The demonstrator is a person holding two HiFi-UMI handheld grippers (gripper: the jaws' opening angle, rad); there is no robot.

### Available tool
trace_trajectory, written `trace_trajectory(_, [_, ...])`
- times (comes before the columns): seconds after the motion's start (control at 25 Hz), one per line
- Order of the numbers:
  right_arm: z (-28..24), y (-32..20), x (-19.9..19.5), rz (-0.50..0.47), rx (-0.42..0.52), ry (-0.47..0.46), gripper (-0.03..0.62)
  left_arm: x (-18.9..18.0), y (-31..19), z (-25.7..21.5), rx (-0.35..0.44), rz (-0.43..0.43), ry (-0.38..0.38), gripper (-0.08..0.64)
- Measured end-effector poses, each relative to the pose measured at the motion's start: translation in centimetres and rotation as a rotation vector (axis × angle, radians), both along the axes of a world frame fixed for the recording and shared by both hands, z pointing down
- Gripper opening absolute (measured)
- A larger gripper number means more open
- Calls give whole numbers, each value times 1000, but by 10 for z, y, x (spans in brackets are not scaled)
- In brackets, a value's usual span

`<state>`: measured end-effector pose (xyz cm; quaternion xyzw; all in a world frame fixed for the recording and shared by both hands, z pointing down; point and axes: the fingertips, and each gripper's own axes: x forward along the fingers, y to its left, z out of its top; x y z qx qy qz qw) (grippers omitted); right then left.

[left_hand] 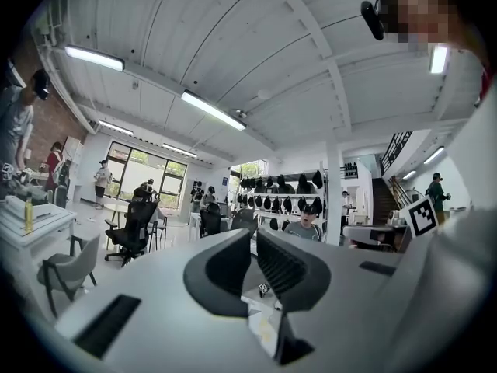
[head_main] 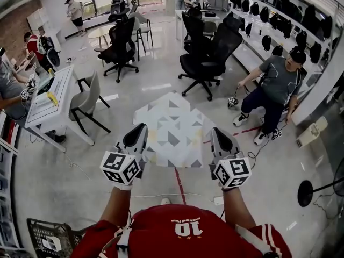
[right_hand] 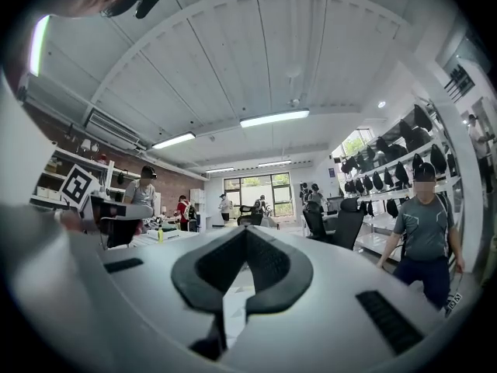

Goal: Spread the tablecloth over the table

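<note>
The right tool (right_hand: pixel 247 231) is filling the near view, its dark jaws closing together at the tips on a pale patterned tablecloth (right_hand: pixel 233 305), which is showing in the slit between them. At the far right a person in a grey shirt (right_hand: pixel 425 225) is standing, with black chairs (right_hand: pixel 340 222) sitting farther back.

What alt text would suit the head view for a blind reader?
A person in a red shirt holds a triangle-patterned tablecloth by its near edge, left claw and right claw both shut on it. Black office chairs stand beyond.
</note>
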<state>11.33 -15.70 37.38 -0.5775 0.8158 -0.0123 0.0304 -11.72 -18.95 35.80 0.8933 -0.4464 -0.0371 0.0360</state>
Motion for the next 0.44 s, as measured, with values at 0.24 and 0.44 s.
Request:
trace_trajectory(0.24, [-1, 0, -4, 4, 8, 10, 14, -8, -2, 1, -7, -17, 12, 32])
trace_trajectory(0.44, [0, 0, -6, 11, 7, 7, 14, -12, -4, 3, -11, -19, 13, 32])
